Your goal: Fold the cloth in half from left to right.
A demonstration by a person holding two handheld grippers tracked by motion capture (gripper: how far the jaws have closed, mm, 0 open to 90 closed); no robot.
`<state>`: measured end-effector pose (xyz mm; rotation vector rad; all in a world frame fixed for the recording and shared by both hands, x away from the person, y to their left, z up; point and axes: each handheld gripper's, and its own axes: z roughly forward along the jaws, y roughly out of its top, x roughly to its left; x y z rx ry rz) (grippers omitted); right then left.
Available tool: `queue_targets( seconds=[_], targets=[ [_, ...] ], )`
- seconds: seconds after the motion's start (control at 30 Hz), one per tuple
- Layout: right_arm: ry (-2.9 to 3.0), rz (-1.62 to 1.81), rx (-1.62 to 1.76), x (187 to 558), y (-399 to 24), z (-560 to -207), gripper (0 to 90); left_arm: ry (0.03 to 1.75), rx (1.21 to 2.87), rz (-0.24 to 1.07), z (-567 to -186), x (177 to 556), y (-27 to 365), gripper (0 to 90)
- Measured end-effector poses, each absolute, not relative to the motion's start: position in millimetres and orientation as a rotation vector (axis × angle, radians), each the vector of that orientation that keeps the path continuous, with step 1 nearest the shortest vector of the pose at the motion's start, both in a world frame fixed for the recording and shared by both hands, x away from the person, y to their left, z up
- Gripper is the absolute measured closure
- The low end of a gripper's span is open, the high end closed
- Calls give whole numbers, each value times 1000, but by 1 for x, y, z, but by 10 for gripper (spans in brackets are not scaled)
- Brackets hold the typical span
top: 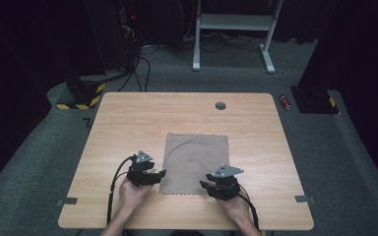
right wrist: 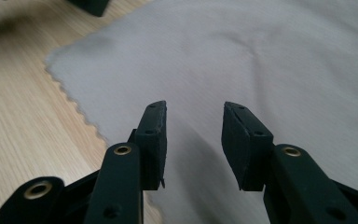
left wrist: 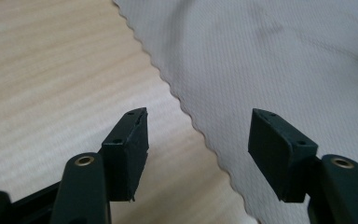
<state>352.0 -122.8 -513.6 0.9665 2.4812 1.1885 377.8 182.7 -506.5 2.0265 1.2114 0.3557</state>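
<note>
Cloth (top: 195, 162), a grey-brown square with a pinked edge, lies flat in the lower middle of the high view on the wooden surface (top: 128, 118), with a slight wrinkle near its centre. Left tongs (top: 160, 175) sit at its lower left corner, right tongs (top: 204, 186) at its lower right corner; both stand open and grip nothing (the left wider than the right). In the left gripper view the scalloped edge runs between the pads. To do the pickup well, I would set one pad under or right at each near corner, close both together, and lift evenly so the fabric does not bunch.
</note>
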Motion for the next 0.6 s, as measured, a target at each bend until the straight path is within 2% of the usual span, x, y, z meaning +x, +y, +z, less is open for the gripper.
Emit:
queue_targets(
  seconds=[0.6],
  targets=[
    [2553, 1196, 783, 344, -57, -517, 617, 1254, 1996, 375, -494, 433, 175, 395]
  ],
)
